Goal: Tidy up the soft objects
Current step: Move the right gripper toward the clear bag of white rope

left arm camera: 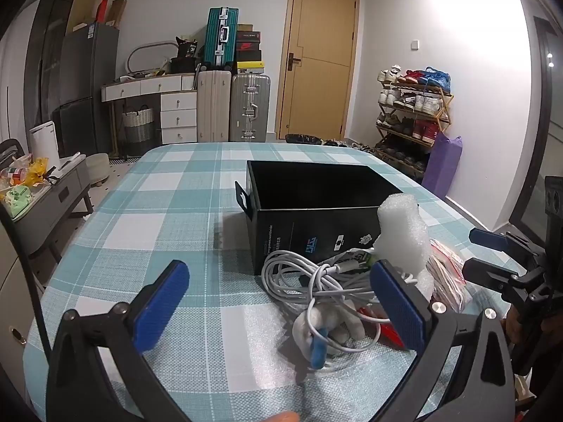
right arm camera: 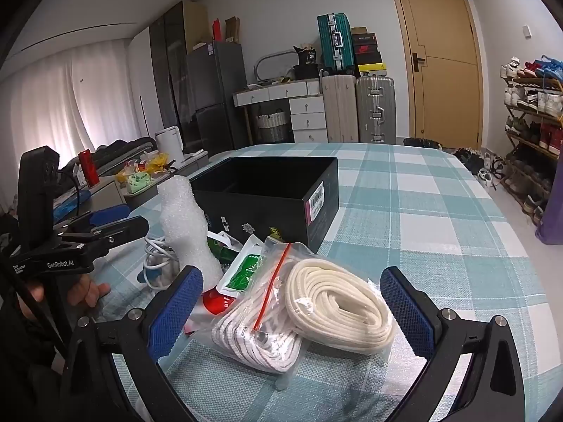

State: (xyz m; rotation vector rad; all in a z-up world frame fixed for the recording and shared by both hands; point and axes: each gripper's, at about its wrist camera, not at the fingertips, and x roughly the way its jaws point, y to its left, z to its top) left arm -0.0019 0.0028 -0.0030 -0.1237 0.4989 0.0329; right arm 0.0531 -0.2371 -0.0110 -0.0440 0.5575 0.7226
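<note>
An open black box [left arm camera: 316, 207] [right arm camera: 274, 197] stands on the checked tablecloth. In front of it lies a pile: a tangled white cable [left arm camera: 309, 277], a white foam wrap roll [left arm camera: 404, 235] [right arm camera: 186, 225], a small white cloth piece with blue [left arm camera: 327, 330], clear bags of cream rope [right arm camera: 337, 302] and striped cord [right arm camera: 260, 341], and a green packet [right arm camera: 246, 270]. My left gripper [left arm camera: 281, 295] is open, its right finger beside the cable and foam. My right gripper [right arm camera: 292, 302] is open, with the rope bags between its fingers.
The table [left arm camera: 169, 211] has a teal and white checked cloth. Beyond it stand suitcases [left arm camera: 232, 109], a white drawer desk [left arm camera: 158, 102], a wooden door [left arm camera: 316, 59] and a shoe rack [left arm camera: 411, 112]. A low side table with clutter [left arm camera: 31, 190] is at the left.
</note>
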